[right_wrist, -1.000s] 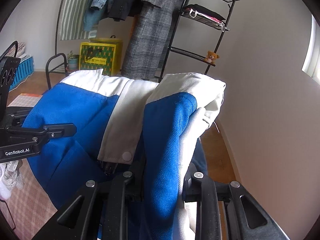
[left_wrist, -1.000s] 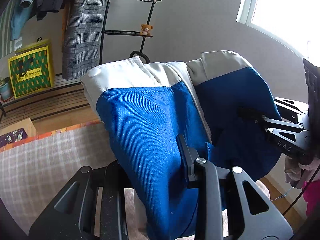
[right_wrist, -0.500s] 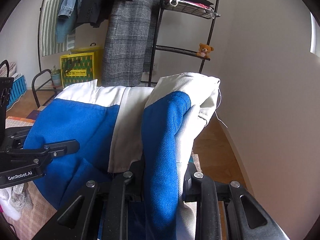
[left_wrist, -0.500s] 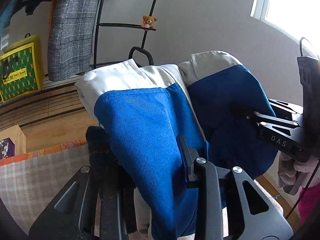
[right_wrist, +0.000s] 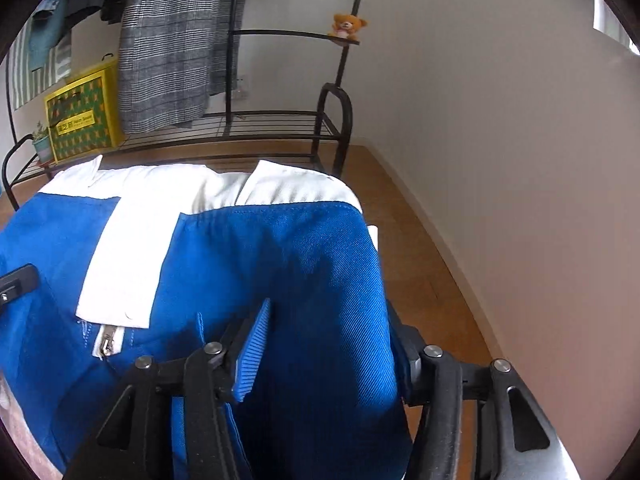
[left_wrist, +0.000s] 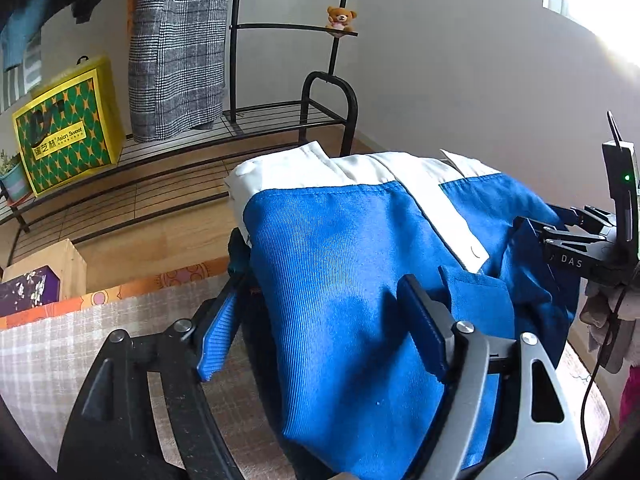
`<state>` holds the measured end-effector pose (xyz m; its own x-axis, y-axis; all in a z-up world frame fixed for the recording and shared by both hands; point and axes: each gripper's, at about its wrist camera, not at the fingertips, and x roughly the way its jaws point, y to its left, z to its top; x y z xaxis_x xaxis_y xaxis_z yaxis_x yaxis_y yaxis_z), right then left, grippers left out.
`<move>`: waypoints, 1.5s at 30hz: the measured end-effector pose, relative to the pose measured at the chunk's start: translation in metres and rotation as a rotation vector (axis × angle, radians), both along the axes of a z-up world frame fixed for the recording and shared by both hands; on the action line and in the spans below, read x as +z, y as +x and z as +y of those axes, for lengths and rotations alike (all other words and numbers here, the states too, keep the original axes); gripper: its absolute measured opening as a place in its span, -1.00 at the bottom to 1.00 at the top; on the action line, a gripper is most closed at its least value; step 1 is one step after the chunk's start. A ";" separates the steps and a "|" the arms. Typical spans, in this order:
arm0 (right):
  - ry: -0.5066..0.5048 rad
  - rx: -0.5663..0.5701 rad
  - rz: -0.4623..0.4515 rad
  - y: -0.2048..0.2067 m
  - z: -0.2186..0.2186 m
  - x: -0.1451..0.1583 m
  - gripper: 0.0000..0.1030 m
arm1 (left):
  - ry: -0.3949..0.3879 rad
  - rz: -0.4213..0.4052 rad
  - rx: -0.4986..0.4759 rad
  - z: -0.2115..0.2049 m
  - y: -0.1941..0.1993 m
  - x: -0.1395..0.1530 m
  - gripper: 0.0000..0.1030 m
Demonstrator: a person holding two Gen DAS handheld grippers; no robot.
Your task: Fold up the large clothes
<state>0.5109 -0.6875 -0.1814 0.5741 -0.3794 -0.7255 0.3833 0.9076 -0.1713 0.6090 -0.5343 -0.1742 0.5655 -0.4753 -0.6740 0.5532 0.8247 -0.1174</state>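
Observation:
A blue and white jacket (left_wrist: 344, 264) is folded into a bundle over a checked cloth-covered surface (left_wrist: 48, 356). My left gripper (left_wrist: 320, 320) has its jaws wide apart, with the jacket's left part lying between them. My right gripper (right_wrist: 328, 352) also stands open around the jacket's (right_wrist: 256, 256) right part. The right gripper also shows at the right edge of the left wrist view (left_wrist: 576, 248). A white zip (right_wrist: 105, 340) shows under the white front placket.
A black metal rack (left_wrist: 248, 128) stands behind with a grey check coat (left_wrist: 176, 48), a yellow-green bag (left_wrist: 68, 128) and a small teddy bear (left_wrist: 340, 18). A wooden box (left_wrist: 48, 272) sits at left. A wall (right_wrist: 500, 120) runs along the right.
Both grippers have opened from their grip on the jacket. The bundle has come down lower and lies flatter; both views now tilt down toward the floor.

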 end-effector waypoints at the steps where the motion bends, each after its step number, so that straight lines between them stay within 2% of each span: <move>1: -0.013 -0.012 0.008 -0.004 0.001 0.000 0.25 | 0.005 -0.002 -0.004 0.002 -0.001 0.002 0.51; 4: -0.033 -0.037 0.010 -0.010 -0.001 0.008 0.30 | 0.014 -0.011 -0.004 0.010 -0.007 0.009 0.52; 7: -0.022 -0.064 -0.028 -0.024 -0.003 0.026 0.38 | 0.009 -0.028 -0.004 0.020 -0.018 0.023 0.52; 13: -0.014 -0.066 -0.075 -0.062 0.010 0.063 0.38 | -0.017 -0.062 -0.019 0.046 -0.056 0.061 0.52; 25: -0.027 0.017 -0.190 -0.156 0.085 0.151 0.38 | -0.067 -0.198 -0.068 0.115 -0.181 0.159 0.52; 32: -0.054 0.035 -0.250 -0.208 0.134 0.196 0.39 | -0.103 -0.273 -0.088 0.168 -0.258 0.203 0.52; 41: -0.010 0.022 -0.301 -0.277 0.195 0.212 0.41 | -0.124 -0.302 -0.087 0.243 -0.327 0.222 0.54; 42: -0.009 0.019 -0.307 -0.284 0.202 0.213 0.45 | -0.126 -0.300 -0.086 0.251 -0.333 0.221 0.54; 44: -0.020 0.012 -0.326 -0.298 0.217 0.214 0.65 | -0.130 -0.294 -0.086 0.265 -0.344 0.220 0.56; 45: -0.030 0.011 -0.333 -0.303 0.225 0.214 0.65 | -0.132 -0.293 -0.083 0.272 -0.350 0.218 0.58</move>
<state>0.2077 -0.4627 0.0329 0.7819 -0.3907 -0.4858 0.4133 0.9083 -0.0654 0.2586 -0.2625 0.0441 0.6821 -0.6005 -0.4174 0.6440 0.7636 -0.0462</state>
